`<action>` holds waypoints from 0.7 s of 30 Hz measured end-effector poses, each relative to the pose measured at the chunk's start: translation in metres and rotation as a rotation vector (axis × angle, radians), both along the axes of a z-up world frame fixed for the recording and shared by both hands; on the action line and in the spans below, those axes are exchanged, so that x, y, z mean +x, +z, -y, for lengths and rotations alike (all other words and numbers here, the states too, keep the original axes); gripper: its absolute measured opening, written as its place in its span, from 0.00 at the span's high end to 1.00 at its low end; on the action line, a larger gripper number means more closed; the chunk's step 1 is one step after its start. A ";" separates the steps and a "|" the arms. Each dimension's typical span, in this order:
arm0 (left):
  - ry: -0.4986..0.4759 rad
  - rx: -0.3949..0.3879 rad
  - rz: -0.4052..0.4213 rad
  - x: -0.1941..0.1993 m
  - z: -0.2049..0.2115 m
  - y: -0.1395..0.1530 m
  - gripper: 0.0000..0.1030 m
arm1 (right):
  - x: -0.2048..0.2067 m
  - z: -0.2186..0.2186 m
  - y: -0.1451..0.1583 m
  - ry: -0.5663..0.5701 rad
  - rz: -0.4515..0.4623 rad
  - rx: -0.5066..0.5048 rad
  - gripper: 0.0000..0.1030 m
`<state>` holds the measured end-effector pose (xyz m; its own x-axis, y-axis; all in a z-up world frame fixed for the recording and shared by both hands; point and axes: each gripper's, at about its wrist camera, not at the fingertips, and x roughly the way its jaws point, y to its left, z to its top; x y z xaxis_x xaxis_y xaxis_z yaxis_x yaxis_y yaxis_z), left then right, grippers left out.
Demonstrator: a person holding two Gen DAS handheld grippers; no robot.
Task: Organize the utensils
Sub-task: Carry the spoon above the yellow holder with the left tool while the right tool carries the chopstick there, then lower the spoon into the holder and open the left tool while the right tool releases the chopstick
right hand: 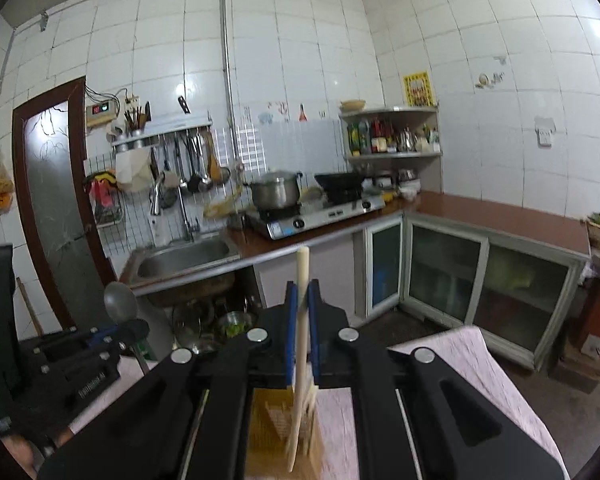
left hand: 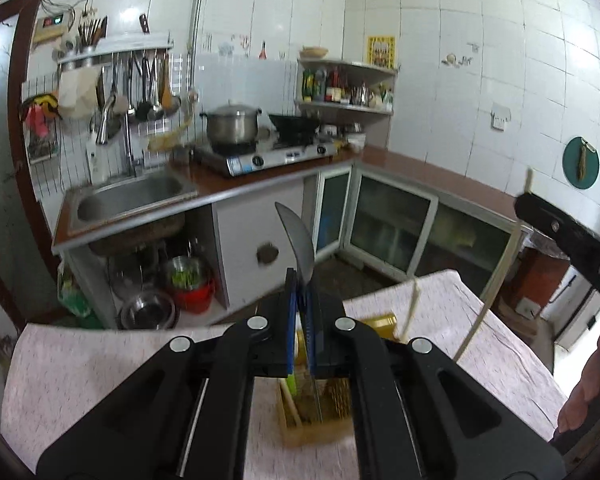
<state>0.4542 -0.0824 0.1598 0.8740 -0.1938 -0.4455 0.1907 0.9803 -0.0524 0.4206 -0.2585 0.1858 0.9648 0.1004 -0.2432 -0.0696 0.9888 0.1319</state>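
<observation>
From the left wrist view, the left gripper (left hand: 300, 300) has its blue-padded fingers (left hand: 291, 312) pressed together on the handle of a grey metal spoon (left hand: 298, 240), whose bowl stands up above them, edge-on and blurred. Directly below sits a yellow bamboo utensil box (left hand: 312, 420) on a surface covered by a pale pink patterned cloth (left hand: 80, 380); the box has slim things standing in it, too blurred to name. The step in hand looks like taking utensils out of this box to sort them, and the next move probably calls for carrying the spoon clear of the box and picking a spot to lay it. Behind are a steel sink (left hand: 132, 200), a gas stove with a steel pot (left hand: 232, 124) and white tiled walls. From the right wrist view, the right gripper (right hand: 302, 308) is likewise clamped, on a long cream-coloured chopstick (right hand: 302, 320) that runs from above the fingers down into the same box (right hand: 268, 432). The left gripper shows at the lower left with the spoon bowl upright. The brown counter (right hand: 500, 216) and glass-fronted cabinets (right hand: 448, 276) lie beyond.
</observation>
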 end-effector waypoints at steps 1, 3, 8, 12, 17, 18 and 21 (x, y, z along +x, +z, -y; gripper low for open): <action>0.005 0.006 0.013 0.005 0.002 -0.004 0.97 | 0.008 -0.002 -0.004 0.000 0.015 -0.004 0.94; 0.001 0.003 0.038 0.012 0.006 -0.016 0.97 | 0.017 -0.007 -0.014 0.006 0.026 -0.021 0.94; -0.015 0.013 0.065 0.019 0.012 -0.055 0.97 | 0.033 -0.008 -0.069 0.042 -0.027 -0.038 0.94; -0.043 0.012 0.023 0.021 0.010 -0.083 0.97 | 0.035 -0.006 -0.099 0.086 -0.063 -0.021 0.94; -0.035 0.003 -0.060 0.022 0.002 -0.103 0.97 | 0.035 -0.004 -0.118 0.122 -0.134 0.012 0.91; -0.036 -0.010 -0.085 0.022 -0.001 -0.103 0.93 | 0.033 -0.002 -0.118 0.121 -0.147 0.025 0.91; -0.035 -0.049 -0.111 0.010 -0.010 -0.095 0.59 | 0.023 0.002 -0.116 0.110 -0.166 0.039 0.91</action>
<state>0.4644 -0.0728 0.0645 0.8124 -0.2473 -0.5281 0.2149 0.9688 -0.1230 0.4440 -0.2608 0.0697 0.8945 0.2156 -0.3915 -0.1514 0.9703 0.1884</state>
